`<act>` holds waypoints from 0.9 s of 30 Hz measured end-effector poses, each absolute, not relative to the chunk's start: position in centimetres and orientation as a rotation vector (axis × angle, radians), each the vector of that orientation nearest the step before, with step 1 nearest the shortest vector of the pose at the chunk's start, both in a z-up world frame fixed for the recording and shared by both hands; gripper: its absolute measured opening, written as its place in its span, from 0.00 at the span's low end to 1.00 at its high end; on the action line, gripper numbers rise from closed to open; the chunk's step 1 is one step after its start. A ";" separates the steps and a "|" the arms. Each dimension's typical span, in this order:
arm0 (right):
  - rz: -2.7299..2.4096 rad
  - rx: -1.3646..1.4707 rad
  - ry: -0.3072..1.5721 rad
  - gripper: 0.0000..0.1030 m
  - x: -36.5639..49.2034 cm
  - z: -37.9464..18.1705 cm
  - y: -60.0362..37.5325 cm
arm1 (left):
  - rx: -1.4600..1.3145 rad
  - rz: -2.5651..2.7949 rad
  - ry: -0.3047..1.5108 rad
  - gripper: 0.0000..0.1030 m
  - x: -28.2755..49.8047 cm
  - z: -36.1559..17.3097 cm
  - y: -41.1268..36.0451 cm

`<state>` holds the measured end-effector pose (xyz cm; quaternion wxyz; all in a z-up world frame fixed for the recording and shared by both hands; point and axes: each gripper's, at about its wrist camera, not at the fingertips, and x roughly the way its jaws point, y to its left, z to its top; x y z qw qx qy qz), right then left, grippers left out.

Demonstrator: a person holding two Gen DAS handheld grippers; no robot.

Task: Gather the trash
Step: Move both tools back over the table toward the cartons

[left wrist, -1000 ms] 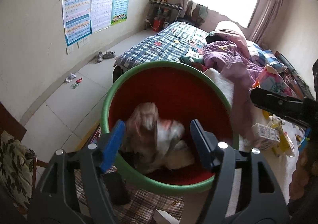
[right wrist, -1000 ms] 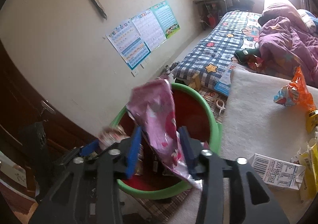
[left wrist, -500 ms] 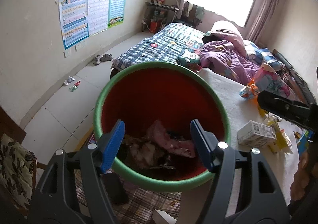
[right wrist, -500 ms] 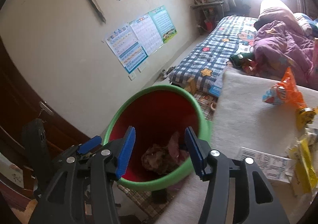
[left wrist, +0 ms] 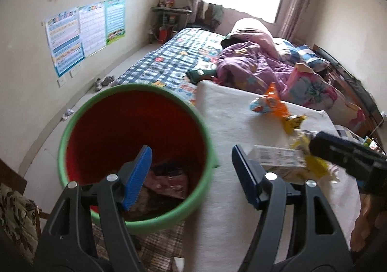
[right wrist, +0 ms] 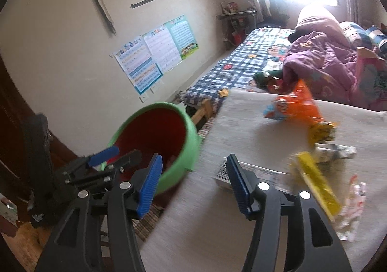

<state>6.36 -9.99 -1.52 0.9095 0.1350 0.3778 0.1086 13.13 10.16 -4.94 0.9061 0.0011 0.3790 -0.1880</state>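
Observation:
A red bin with a green rim (left wrist: 135,141) stands beside a white table (left wrist: 225,122); pink and crumpled wrappers (left wrist: 167,180) lie inside it. My left gripper (left wrist: 191,175) is open and empty over the bin's right rim. My right gripper (right wrist: 193,182) is open and empty above the table's left edge, the bin (right wrist: 154,132) to its left. On the table lie a white barcode carton (left wrist: 275,161), an orange snack bag (right wrist: 295,105), a yellow wrapper (right wrist: 314,175) and a clear wrapper (right wrist: 350,209). The left gripper also shows in the right wrist view (right wrist: 104,153).
A bed with a plaid cover (left wrist: 169,64) and purple quilt (left wrist: 249,66) lies behind the table. Posters (left wrist: 84,30) hang on the left wall. A patterned chair (left wrist: 14,218) is at lower left. A checked mat (left wrist: 157,247) lies under the bin.
Both grippers dropped their trash into the bin: the right let go of the pink wrapper, the left of the crumpled one. Both then swung right, toward the table.

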 end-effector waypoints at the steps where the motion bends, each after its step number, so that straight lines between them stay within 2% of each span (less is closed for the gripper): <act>1: 0.215 0.272 0.778 0.55 5.8 -1.6 -10.7 | -0.001 -0.393 0.775 0.64 12.7 -4.9 9.4; 16: 0.122 0.325 0.794 0.56 -2.0 -4.5 -23.0 | -0.059 -0.352 0.828 0.64 6.3 -6.8 1.1; 27: 0.048 0.383 0.810 0.60 -2.9 -5.2 -30.8 | -0.059 -0.300 0.792 0.64 3.6 -5.3 -1.7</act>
